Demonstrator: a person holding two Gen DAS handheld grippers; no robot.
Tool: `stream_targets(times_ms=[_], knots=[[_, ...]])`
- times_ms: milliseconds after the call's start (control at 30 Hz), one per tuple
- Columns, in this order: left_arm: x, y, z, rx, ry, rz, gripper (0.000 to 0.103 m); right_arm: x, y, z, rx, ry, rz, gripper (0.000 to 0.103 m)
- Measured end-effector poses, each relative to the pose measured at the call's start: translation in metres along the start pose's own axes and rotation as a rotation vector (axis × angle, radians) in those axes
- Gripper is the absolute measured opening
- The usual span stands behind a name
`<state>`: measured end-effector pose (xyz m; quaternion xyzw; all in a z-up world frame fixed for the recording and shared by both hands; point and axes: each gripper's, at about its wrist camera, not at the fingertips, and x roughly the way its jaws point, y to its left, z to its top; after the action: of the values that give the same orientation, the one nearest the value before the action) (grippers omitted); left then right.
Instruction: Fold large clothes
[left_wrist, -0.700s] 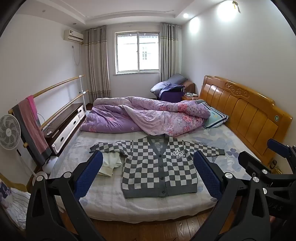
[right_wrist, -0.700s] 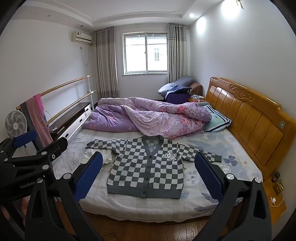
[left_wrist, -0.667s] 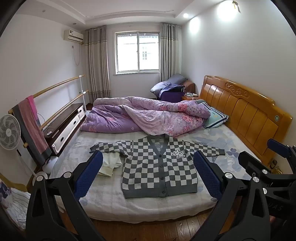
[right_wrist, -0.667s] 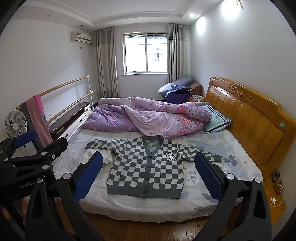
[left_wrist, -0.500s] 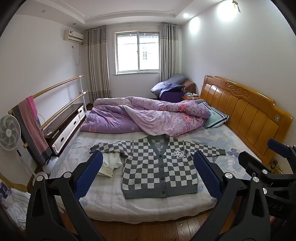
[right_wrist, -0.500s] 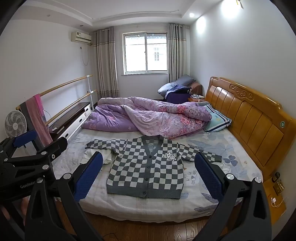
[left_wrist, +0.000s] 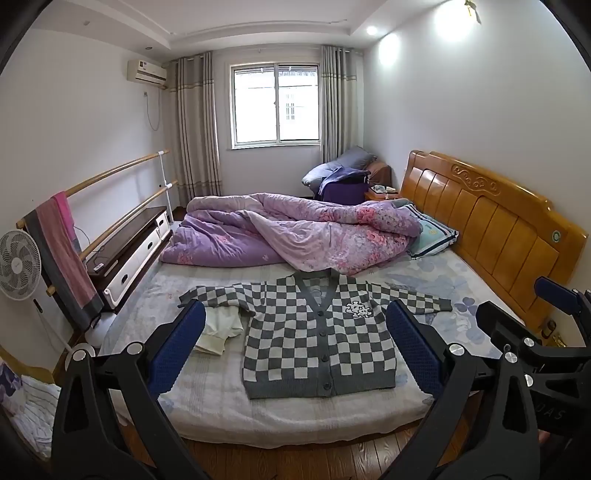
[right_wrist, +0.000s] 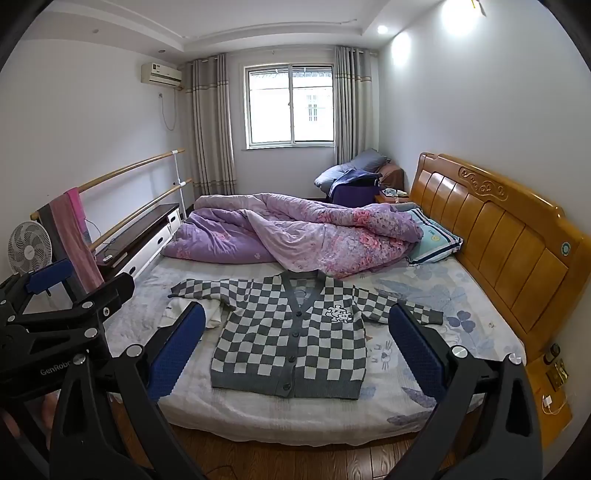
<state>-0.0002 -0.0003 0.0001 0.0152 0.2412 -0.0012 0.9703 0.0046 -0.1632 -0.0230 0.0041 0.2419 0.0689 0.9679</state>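
Checkered cardigan (left_wrist: 317, 339), left wrist view: it lies flat and face up on the bed (left_wrist: 295, 413), buttoned, both sleeves spread outward, straight ahead of and beyond the left gripper (left_wrist: 295, 332), framed between its two blue pads without touching either. The jaws stand fully apart and hold nothing. A white garment (left_wrist: 219, 328) lies beside the cardigan's sleeve, just past the left-hand pad. A purple quilt (left_wrist: 295, 236) is bunched farther ahead.

Right wrist view: the cardigan (right_wrist: 291, 339) lies ahead and slightly left of centre of the right gripper (right_wrist: 295, 332), whose jaws are likewise spread wide and empty. The other gripper's body shows at the left edge.

Progress, as judged: no fold has been made; sleeves, sides and hem all remain to be turned in, so the whole task is left.
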Motion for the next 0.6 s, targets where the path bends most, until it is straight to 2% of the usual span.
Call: stream_targets(times_ms=[600], knots=[[0.0042, -0.0012, 0.0019, 0.004, -0.004, 0.007, 0.098, 0.0001, 0.0005, -0.0013, -0.001, 0.005, 0.001, 0.096]])
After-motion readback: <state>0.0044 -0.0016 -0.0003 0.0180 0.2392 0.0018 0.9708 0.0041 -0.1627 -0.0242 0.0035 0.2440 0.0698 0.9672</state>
